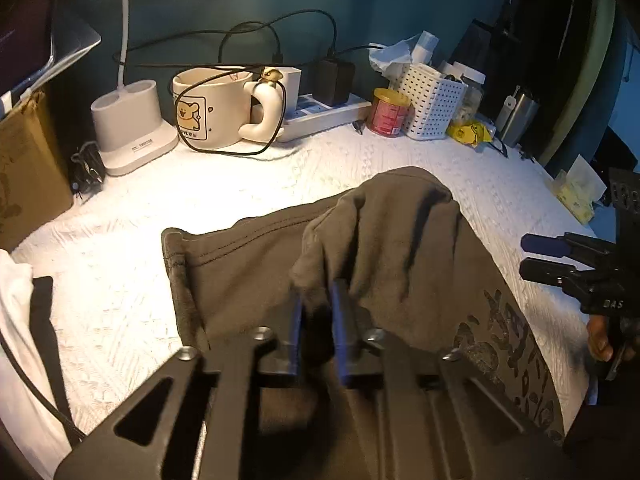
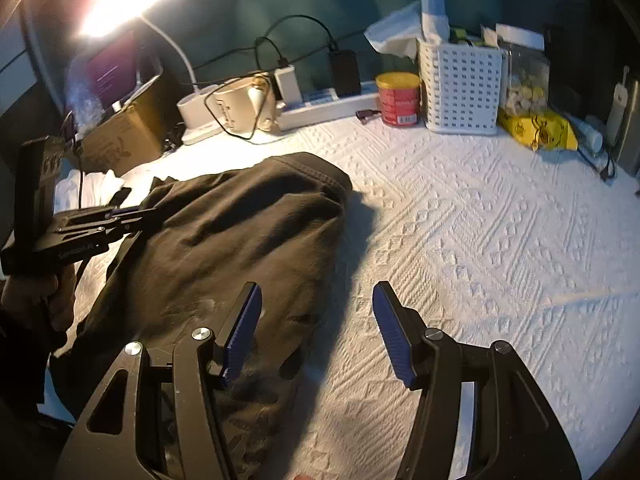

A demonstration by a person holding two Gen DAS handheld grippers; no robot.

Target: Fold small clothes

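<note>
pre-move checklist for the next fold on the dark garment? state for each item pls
1. Left gripper shut on a raised bunch of the dark garment: ok.
2. Right gripper open, nothing between its pads, hovering at the garment's edge: ok.
3. Garment flat for a clean fold: not ok, cloth is bunched and humped in the middle.
4. Bare white textured cover beside the garment to lay the fold on: ok.
5. Mug and its looped black cable apart from the cloth: ok.
6. How many layers the left pads pinch: cannot tell, fabric hides them.
</note>
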